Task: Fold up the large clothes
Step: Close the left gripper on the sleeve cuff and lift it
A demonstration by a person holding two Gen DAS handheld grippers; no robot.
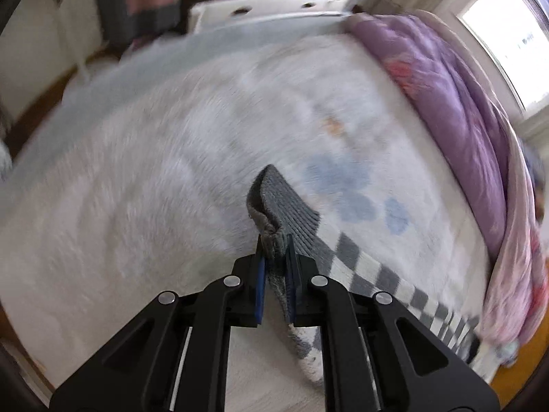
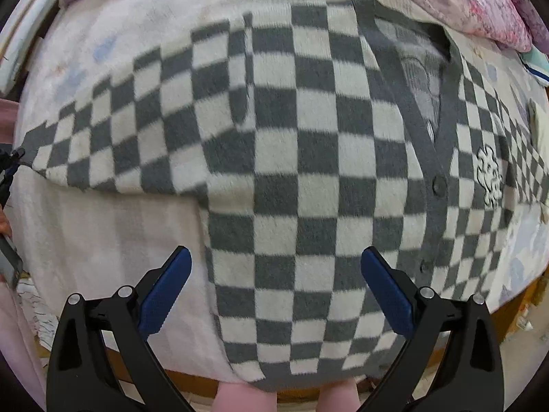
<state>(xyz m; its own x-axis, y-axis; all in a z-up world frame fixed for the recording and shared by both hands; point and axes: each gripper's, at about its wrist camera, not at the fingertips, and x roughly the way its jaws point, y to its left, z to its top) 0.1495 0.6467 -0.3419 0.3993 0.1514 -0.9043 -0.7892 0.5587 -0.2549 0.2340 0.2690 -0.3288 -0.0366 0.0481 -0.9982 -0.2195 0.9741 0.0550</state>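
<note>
A grey-and-white checkered cardigan [image 2: 302, 158] lies spread flat on the bed, front up, with a grey V-neck band and buttons [image 2: 439, 185]. Its left sleeve stretches out to the left. My left gripper [image 1: 276, 243] is shut on the grey ribbed cuff [image 1: 284, 202] of that sleeve and holds it above the bed; the checkered sleeve [image 1: 394, 285] trails away to the right. My right gripper [image 2: 274, 261] is open and empty, hovering over the cardigan's lower body near the hem.
A white bed sheet [image 1: 154, 171] with faint blue prints covers the mattress. A purple and pink quilt [image 1: 463, 120] is bunched along the far side, also in the right wrist view [image 2: 463, 0]. A window [image 1: 507, 44] is beyond it. The bed's wooden edge [image 2: 192, 381] is near.
</note>
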